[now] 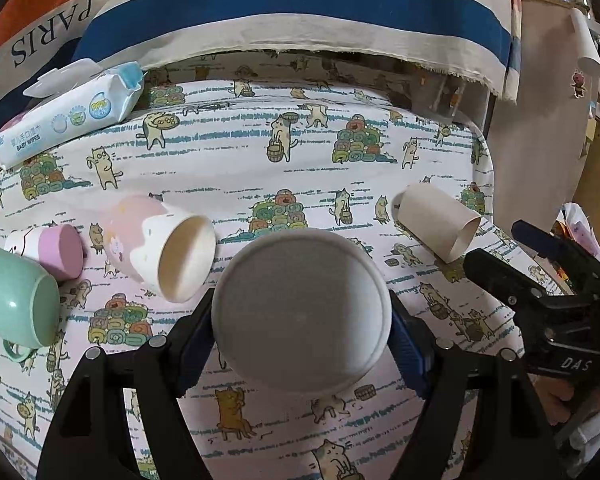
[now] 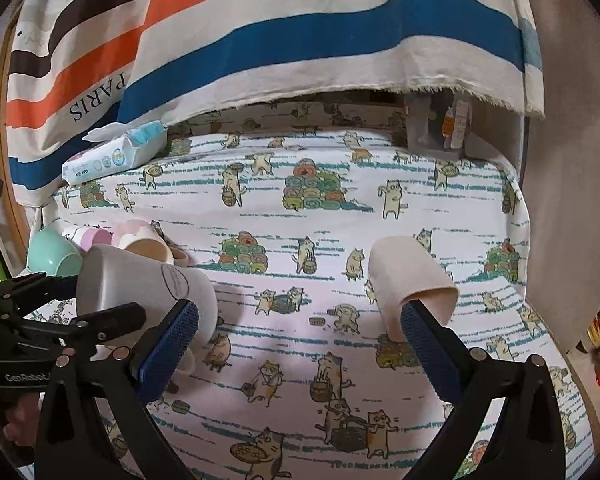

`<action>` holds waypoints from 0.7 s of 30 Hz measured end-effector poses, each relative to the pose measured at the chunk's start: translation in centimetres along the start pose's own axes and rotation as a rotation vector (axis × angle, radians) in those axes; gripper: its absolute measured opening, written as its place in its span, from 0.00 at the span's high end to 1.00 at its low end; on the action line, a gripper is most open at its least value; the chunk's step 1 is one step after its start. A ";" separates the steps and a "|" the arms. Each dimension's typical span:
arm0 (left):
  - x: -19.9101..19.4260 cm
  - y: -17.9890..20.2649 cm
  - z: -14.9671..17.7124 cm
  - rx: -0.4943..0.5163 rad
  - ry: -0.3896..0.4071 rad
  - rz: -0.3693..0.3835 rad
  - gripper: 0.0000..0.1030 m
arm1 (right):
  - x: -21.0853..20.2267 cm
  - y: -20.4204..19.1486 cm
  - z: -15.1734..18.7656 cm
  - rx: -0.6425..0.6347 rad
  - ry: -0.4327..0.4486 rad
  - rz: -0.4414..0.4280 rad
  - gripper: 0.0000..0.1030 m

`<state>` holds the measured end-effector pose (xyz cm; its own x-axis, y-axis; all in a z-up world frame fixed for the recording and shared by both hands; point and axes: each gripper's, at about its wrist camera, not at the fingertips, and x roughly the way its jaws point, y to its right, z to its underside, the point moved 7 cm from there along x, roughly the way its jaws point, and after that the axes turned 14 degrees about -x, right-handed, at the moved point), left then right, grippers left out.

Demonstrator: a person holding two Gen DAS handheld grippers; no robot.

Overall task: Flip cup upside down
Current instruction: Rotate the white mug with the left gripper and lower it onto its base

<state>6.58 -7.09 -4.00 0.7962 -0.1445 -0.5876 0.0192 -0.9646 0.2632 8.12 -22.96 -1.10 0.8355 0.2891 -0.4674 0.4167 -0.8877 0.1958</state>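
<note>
My left gripper point(image 1: 302, 338) is shut on a white cup point(image 1: 302, 316), its flat base facing the camera; in the right wrist view the same white cup point(image 2: 140, 284) hangs tilted on its side above the cloth, held by the left gripper point(image 2: 80, 304). My right gripper point(image 2: 300, 340) is open and empty; it also shows in the left wrist view point(image 1: 512, 256). A beige cup point(image 2: 412, 284) lies on its side just beyond the right fingertip point(image 2: 424, 328); it also shows in the left wrist view point(image 1: 436, 220).
A pink-and-white cup point(image 1: 160, 248), a small pink cup point(image 1: 56, 248) and a mint cup point(image 1: 16, 296) lie on their sides at the left of the cat-print cloth point(image 1: 300, 152). A pack of wipes point(image 1: 72, 112) lies at the back left. A striped cloth point(image 2: 300, 40) hangs behind.
</note>
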 end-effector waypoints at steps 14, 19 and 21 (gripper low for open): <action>2.7 1.0 -2.3 0.042 0.019 -0.034 0.26 | 1.0 1.3 0.7 -0.014 -0.026 0.036 0.01; 3.7 0.9 -2.8 0.053 0.030 -0.063 0.26 | 1.3 1.2 0.7 -0.009 -0.022 0.032 0.01; 4.0 0.5 -2.9 0.041 0.025 -0.066 0.26 | 1.4 1.1 0.7 -0.011 -0.023 0.029 0.01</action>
<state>11.54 -7.54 -4.02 0.8089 -0.0752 -0.5831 0.0479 -0.9801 0.1929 9.54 -23.82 -2.17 0.8389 0.2547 -0.4810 0.3964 -0.8915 0.2192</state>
